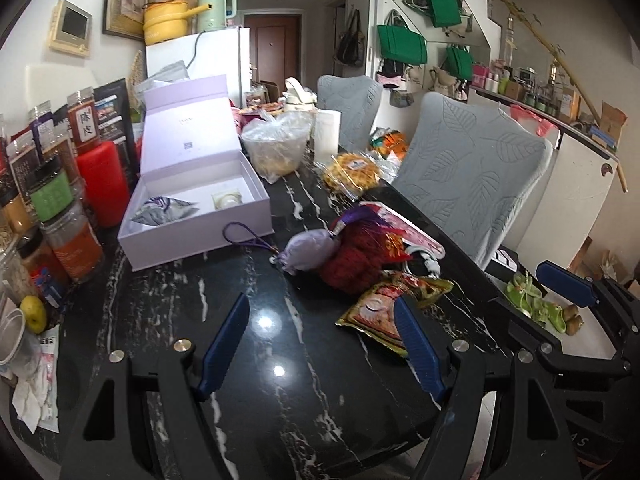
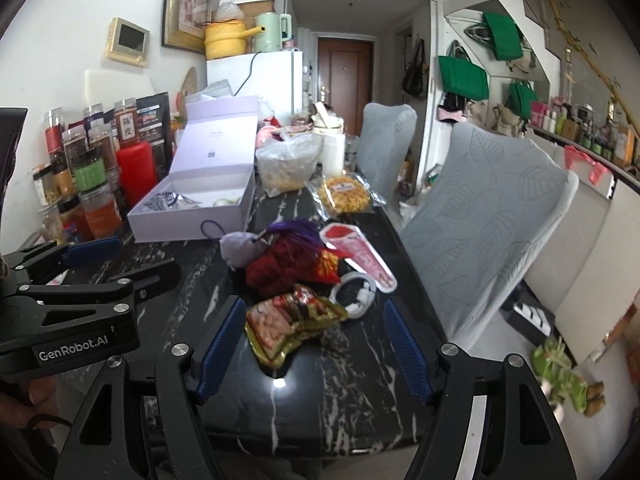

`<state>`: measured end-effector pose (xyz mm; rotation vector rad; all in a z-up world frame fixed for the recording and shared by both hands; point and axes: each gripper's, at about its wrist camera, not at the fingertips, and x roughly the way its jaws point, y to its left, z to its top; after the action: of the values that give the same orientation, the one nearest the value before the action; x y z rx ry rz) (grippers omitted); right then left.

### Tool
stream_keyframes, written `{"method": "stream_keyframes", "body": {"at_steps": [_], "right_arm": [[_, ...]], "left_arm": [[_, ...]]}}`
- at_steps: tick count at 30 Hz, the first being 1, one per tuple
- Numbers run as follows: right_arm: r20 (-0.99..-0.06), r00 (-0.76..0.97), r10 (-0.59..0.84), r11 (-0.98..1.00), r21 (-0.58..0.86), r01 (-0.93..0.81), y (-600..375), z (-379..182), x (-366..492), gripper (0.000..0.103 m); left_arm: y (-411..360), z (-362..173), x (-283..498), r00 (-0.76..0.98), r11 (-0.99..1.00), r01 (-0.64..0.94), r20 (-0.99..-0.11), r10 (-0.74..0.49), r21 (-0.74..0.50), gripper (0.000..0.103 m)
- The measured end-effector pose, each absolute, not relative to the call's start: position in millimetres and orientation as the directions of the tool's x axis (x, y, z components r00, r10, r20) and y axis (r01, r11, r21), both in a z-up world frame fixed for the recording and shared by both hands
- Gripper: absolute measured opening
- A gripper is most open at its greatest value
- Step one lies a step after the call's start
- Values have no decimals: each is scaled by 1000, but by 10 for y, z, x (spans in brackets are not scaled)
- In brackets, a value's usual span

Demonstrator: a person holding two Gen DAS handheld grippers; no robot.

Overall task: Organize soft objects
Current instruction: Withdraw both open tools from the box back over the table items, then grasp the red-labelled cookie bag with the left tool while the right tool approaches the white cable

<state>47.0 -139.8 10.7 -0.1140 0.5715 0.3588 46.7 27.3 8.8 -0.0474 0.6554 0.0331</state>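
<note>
A lavender pouch with a purple cord lies on the black marble table, touching a dark red fuzzy pouch with a purple tassel. A gold and red sachet lies nearer. An open lilac gift box holds a grey pouch. My left gripper is open and empty above the table, short of the pouches. My right gripper is open, its fingers either side of the gold sachet. The lavender pouch, red pouch and box lie beyond.
Spice jars and a red canister crowd the table's left side. Bagged snacks, waffles and a white cable lie further on. Two grey-covered chairs stand along the right edge. The right gripper also shows in the left wrist view.
</note>
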Motion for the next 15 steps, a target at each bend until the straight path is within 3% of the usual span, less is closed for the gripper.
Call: {"method": "stream_keyframes", "body": {"at_steps": [15], "right_arm": [[-615, 746, 254, 955, 35, -296, -1761, -227, 645, 79]], "left_arm": [[-107, -295, 776, 728, 994, 89, -678, -103, -56, 75]]}}
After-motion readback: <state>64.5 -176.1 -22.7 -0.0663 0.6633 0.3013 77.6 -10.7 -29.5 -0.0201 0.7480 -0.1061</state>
